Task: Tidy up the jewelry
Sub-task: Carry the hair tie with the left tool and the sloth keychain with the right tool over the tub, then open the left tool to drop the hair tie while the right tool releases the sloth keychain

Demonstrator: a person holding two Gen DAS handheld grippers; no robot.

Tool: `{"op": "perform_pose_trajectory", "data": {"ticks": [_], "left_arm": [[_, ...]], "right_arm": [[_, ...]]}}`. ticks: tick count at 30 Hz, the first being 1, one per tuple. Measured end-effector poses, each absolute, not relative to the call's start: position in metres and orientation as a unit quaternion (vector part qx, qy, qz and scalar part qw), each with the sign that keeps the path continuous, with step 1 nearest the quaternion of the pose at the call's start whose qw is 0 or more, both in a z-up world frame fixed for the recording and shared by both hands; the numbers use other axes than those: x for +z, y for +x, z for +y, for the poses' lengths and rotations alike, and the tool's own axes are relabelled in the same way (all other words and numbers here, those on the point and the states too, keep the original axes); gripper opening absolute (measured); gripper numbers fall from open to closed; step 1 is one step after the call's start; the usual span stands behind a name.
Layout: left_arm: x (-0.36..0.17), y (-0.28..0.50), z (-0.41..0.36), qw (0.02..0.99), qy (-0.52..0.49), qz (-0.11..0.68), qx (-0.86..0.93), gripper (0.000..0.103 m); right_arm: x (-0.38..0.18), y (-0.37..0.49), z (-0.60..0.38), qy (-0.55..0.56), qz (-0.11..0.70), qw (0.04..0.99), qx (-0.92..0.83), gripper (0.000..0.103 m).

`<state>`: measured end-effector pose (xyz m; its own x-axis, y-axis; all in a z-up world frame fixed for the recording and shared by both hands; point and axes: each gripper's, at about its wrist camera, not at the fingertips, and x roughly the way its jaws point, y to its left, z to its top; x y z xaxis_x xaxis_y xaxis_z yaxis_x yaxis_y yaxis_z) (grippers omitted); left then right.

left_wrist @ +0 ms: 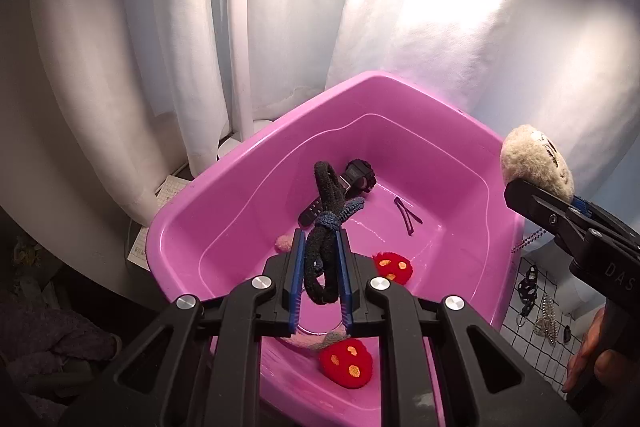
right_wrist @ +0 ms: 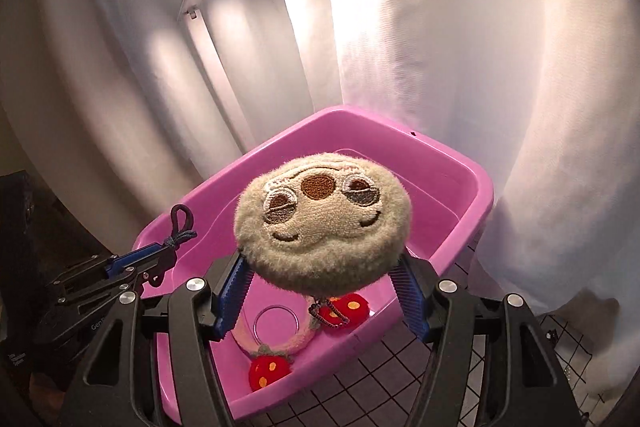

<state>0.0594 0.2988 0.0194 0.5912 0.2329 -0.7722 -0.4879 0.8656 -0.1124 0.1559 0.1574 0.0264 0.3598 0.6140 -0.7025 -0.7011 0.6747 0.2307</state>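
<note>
Jewelry and hair accessories lie in a pink plastic basin [left_wrist: 224, 211] in front of us, with more pieces on the tabletop beside it.

From the left wrist camera we see our left claw [left_wrist: 320, 267] pressed together on a black fuzzy hair tie [left_wrist: 326, 227] bound with a grey-blue band, held above the basin. Down on the basin floor lie a black wristwatch [left_wrist: 358, 177], a dark purple hair clip [left_wrist: 406, 215], two red strawberry pom-poms [left_wrist: 392, 266] and a small pink fluffy piece [left_wrist: 284, 242]. To the right, the right claw [left_wrist: 524, 187] grips a beige plush face charm [left_wrist: 538, 163] just outside the basin's rim. Below it, on a white grid-patterned cloth [left_wrist: 532, 331], rest a bead chain [left_wrist: 528, 239], a black-and-white spotted piece [left_wrist: 527, 287] and a silvery clip [left_wrist: 547, 319]. The edge of a hand [left_wrist: 584, 355] shows at the right border.

From the right wrist camera we see the right claw [right_wrist: 322, 285] partly spread and pinching the plush charm [right_wrist: 322, 223] by its lower sides, the embroidered face turned toward us, above the basin [right_wrist: 460, 179]. A short bead chain [right_wrist: 332, 313] hangs beneath the charm. Below it lie a pink fuzzy ring [right_wrist: 280, 345] and the red pom-poms [right_wrist: 270, 371]. At the left, the left claw [right_wrist: 168, 251] holds the dark hair tie [right_wrist: 180, 227] over the basin's near-left rim.
</note>
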Motion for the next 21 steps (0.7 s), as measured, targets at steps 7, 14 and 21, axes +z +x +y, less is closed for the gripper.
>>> {"op": "perform_pose_trajectory", "data": {"ticks": [7,14,21], "left_arm": [[-0.007,0.073,0.316,0.856,-0.178,0.441,0.203,0.017],[-0.028,0.083,0.329,0.835,-0.204,0.47,0.198,0.017],[-0.037,0.089,0.334,0.828,-0.207,0.481,0.198,0.018]], "right_arm": [[-0.001,0.183,0.192,-0.089,0.451,0.805,0.375,0.062],[-0.02,0.201,0.208,-0.117,0.477,0.795,0.356,0.062],[-0.021,0.212,0.217,-0.14,0.475,0.799,0.341,0.063]]}}
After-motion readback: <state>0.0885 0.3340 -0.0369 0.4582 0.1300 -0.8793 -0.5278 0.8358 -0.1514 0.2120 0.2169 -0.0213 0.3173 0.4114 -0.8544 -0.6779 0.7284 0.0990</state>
